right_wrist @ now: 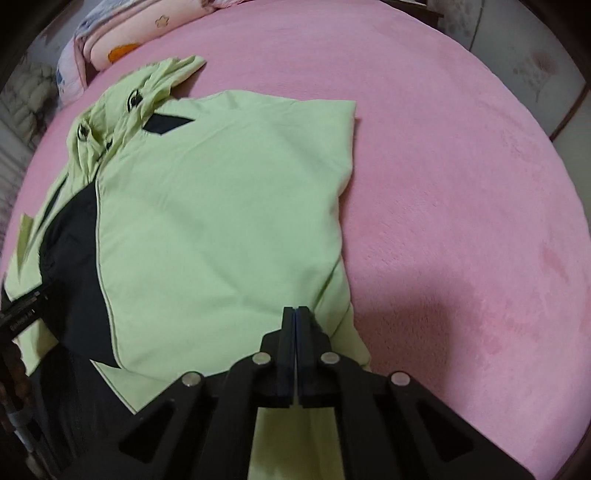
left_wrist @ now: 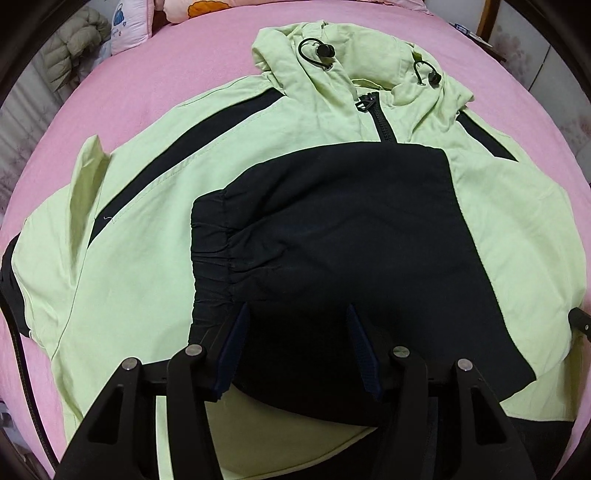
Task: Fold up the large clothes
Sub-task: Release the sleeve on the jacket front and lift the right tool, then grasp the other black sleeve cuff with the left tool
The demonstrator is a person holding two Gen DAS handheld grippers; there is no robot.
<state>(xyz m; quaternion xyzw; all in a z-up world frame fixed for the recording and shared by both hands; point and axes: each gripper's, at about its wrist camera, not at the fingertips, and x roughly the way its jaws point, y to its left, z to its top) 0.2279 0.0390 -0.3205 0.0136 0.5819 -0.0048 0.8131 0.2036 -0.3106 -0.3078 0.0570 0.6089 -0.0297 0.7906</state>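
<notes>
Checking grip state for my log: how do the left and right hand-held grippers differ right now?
The left hand-held gripper is open above the black sleeve; the right hand-held gripper has its jaws shut, over the jacket's green edge; whether it pinches fabric is unclear. Both are black and hover over the jacket.

A bedroom in a home. A bed covered by a pink sheet (right_wrist: 443, 184) fills most of both views. At the far left edge of the bed lie pillows (left_wrist: 131, 26) in pale fabric printed with blue and orange cartoon shapes, and the same bedding (right_wrist: 122, 40) shows in the right wrist view. Past them, further left, a grey-green quilted duvet (left_wrist: 70, 48) is bunched up. At the far right stands pale furniture with a faint flower pattern (right_wrist: 535, 70) and a brown wooden frame (left_wrist: 485, 16). A green and black jacket (left_wrist: 147, 221) lies spread on the sheet.
</notes>
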